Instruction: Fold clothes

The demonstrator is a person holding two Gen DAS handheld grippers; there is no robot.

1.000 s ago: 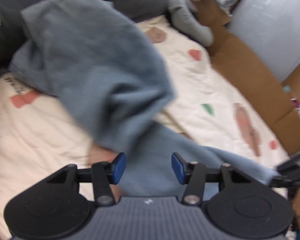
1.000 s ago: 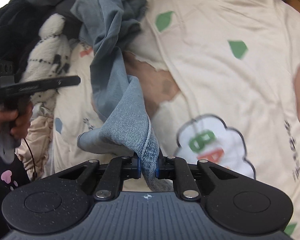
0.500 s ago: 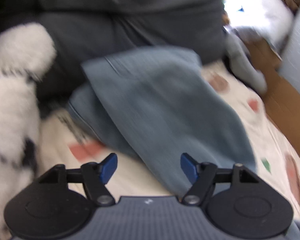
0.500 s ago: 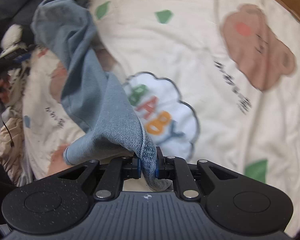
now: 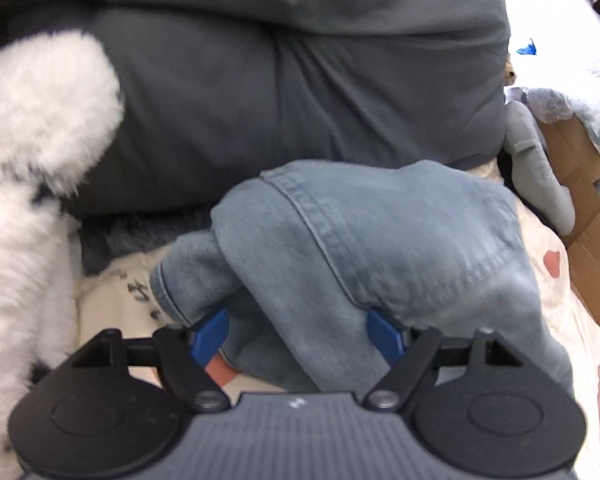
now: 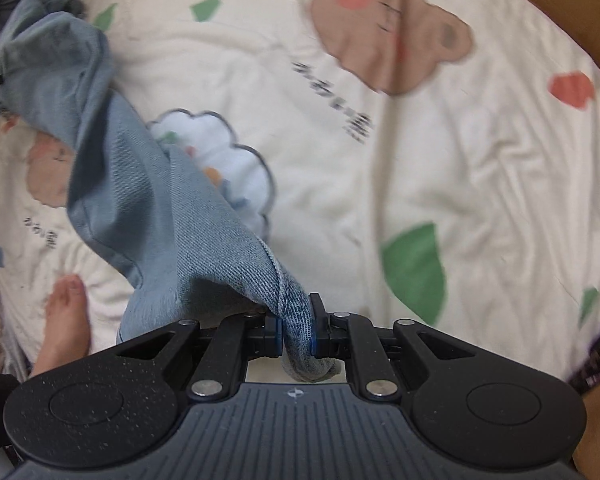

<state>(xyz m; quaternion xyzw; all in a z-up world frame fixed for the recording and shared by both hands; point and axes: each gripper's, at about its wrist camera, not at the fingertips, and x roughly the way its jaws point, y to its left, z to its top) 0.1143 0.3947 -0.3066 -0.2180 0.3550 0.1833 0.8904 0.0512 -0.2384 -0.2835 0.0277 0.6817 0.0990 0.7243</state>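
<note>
Jeans (image 5: 380, 240) on cartoon-print bedsheet (image 6: 460, 160)

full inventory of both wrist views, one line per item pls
jeans: 1, light blue denim, draped over the bedsheet, one end pinched in the right gripper, bunched end between the left gripper's fingers
bedsheet: 1, cream with bear, cloud and leaf prints, under everything
dark grey fabric: 1 mass, behind the jeans in the left view
fluffy white item: 1, white with dark marks, left edge
cardboard: 1 piece, brown, right edge
bare foot: 1, lower left of the right view
left gripper: 1, black with blue pads, open around denim
right gripper: 1, black, shut on jeans
</note>
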